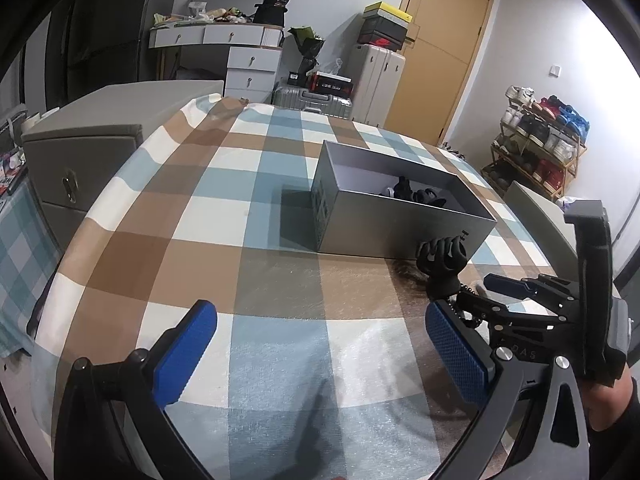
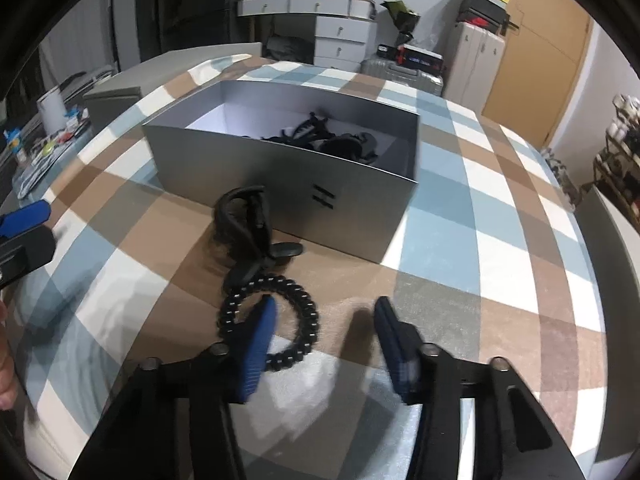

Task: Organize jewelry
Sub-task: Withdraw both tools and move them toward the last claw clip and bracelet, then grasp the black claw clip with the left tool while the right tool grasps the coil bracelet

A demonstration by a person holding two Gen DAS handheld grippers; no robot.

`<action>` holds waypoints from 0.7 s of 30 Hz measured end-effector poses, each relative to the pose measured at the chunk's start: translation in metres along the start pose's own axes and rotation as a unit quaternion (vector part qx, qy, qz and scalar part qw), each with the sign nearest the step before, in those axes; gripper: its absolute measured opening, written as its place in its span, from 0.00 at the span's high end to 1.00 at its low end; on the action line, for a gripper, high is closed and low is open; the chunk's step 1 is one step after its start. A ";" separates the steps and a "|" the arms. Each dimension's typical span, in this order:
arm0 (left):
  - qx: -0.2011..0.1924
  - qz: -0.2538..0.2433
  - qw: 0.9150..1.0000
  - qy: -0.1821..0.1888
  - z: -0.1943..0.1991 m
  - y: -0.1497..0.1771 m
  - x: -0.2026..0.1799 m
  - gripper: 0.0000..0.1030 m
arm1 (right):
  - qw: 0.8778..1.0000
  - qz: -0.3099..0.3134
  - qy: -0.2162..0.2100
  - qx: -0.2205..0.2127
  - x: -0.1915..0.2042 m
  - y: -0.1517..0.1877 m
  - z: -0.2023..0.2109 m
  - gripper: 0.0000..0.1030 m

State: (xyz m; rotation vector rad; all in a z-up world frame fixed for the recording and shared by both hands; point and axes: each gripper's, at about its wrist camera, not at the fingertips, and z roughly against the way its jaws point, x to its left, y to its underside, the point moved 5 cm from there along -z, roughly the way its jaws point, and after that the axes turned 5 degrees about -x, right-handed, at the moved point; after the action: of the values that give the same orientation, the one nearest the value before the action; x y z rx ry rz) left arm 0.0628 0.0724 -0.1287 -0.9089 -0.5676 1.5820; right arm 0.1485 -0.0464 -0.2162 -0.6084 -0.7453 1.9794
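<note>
Grey card box (image 2: 280, 168), open-topped, on the checked tablecloth (image 2: 500, 208); long axis running from near left to far right in the right wrist view, a short end turned toward the left wrist camera. Inside, toward the right end, a dark tangle of accessories (image 2: 328, 138), separate pieces hard to make out behind the near wall.

Just before the box's near wall, a black claw clip (image 2: 250, 224), teeth toward the box, handles toward the camera, long axis roughly along the line of sight. Touching or nearly touching its near end, a black beaded bracelet (image 2: 288, 300), flat on the cloth, its lower left arc hidden behind a blue pad.

Right gripper (image 2: 326, 330) spread, left finger over the bracelet ring, right finger beside it, nothing pinched; blurred at the tips. Left gripper (image 1: 320, 344) spread wide over bare cloth, well to the left of the clip (image 1: 442, 264). From that side, bracelet mostly hidden behind the right gripper's linkage (image 1: 520, 304).
</note>
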 end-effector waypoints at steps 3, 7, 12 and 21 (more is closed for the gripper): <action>0.001 0.001 1.000 0.001 0.000 0.000 0.000 0.01 | 1.000 0.005 -0.010 -0.003 0.005 0.001 0.001 0.77; -0.001 -0.004 1.000 -0.001 0.002 0.000 0.000 0.01 | 0.999 -0.005 -0.031 -0.006 0.007 0.004 0.003 0.91; 0.003 -0.009 1.000 -0.004 0.003 0.001 -0.001 0.01 | 0.998 -0.038 -0.056 -0.011 0.000 0.009 0.009 0.92; 0.010 -0.023 1.000 0.012 -0.002 -0.005 -0.020 0.01 | 0.992 -0.090 -0.075 -0.044 -0.027 0.018 0.039 0.92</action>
State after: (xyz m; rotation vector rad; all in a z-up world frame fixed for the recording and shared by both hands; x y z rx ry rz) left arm 0.0677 0.0541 -0.1211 -0.8933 -0.5495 1.5315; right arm 0.1248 -0.0874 -0.1990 -0.4313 -0.9504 1.8470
